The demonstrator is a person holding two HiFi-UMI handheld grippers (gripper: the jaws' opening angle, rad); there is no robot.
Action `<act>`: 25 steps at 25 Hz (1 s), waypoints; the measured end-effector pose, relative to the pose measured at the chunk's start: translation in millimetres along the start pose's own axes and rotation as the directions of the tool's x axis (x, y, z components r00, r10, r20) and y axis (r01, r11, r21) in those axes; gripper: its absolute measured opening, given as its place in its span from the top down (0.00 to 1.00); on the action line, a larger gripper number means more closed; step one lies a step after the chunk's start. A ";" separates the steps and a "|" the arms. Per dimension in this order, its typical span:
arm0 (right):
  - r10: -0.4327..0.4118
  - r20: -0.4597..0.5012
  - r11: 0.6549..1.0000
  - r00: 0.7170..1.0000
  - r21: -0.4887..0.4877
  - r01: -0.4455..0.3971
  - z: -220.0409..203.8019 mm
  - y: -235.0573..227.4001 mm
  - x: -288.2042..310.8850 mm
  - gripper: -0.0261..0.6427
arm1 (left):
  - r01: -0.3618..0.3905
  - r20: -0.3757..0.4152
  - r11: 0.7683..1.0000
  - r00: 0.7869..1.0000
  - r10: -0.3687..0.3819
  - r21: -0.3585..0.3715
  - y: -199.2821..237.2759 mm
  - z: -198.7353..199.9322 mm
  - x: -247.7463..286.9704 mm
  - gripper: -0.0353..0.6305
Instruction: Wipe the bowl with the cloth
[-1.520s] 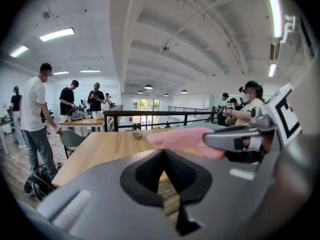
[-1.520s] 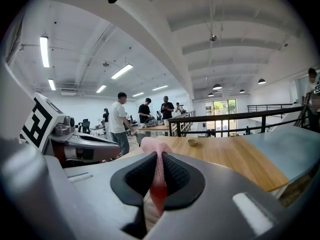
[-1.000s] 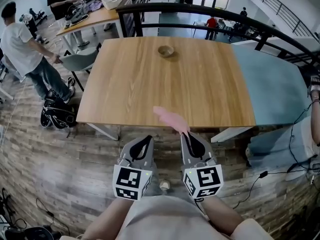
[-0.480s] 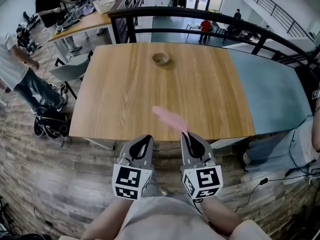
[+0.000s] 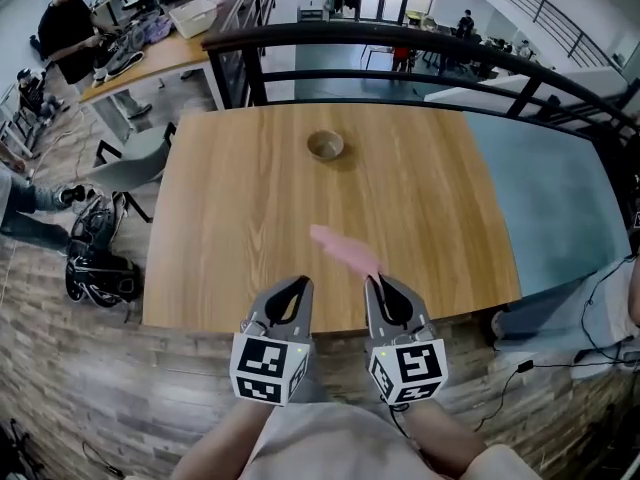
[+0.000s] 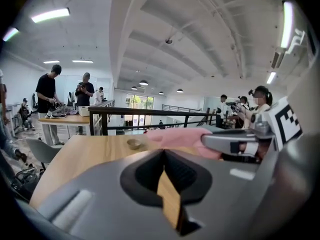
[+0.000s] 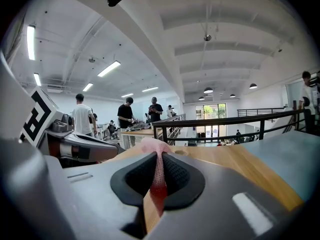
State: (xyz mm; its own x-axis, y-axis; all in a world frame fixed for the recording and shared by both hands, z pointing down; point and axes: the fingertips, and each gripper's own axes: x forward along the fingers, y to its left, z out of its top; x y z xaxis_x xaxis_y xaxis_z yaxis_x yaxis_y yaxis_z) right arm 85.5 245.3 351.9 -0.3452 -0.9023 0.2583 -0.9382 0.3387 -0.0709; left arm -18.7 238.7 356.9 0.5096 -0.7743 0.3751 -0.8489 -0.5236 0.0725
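The desk (image 5: 240,238) has drawn closer. Its near edge, which lay ahead of us a moment ago, now sits under our claw tips, so we judge the approach half made and no wiping begun. Bare wood lies open up to the railing (image 5: 400,36) behind the far edge. Our left claw (image 5: 303,282) is clenched on nothing, and our right claw (image 5: 373,279) grips the pink cloth (image 5: 345,250) just over the near edge. The bowl (image 5: 325,146) waits near the middle of the far edge, well apart.

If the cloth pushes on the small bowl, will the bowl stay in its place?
Probably not: the bowl looks small and shallow on the smooth wooden table, so it may slide. Its low, wide shape makes tipping unlikely.
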 end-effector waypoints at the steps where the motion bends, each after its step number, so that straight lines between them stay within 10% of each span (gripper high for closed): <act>1: -0.007 -0.003 1.000 1.000 0.001 0.007 5.0 -1.7 14.2 0.93 | 0.004 -0.001 1.000 1.000 -0.004 -0.002 11.5 6.1 8.5 0.94; 25: -0.107 -0.073 0.994 0.992 -0.021 0.106 71.1 -38.9 268.1 0.93 | 0.101 -0.004 0.994 0.995 -0.101 0.031 193.1 93.7 188.7 0.94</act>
State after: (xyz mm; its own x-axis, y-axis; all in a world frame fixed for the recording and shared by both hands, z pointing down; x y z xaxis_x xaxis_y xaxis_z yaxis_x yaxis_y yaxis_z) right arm 27.9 -28.7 355.4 -0.2398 -0.9116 0.3339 -0.9688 0.2466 -0.0225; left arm -73.3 -41.8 355.1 0.5922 -0.7160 0.3696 -0.7883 -0.6098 0.0818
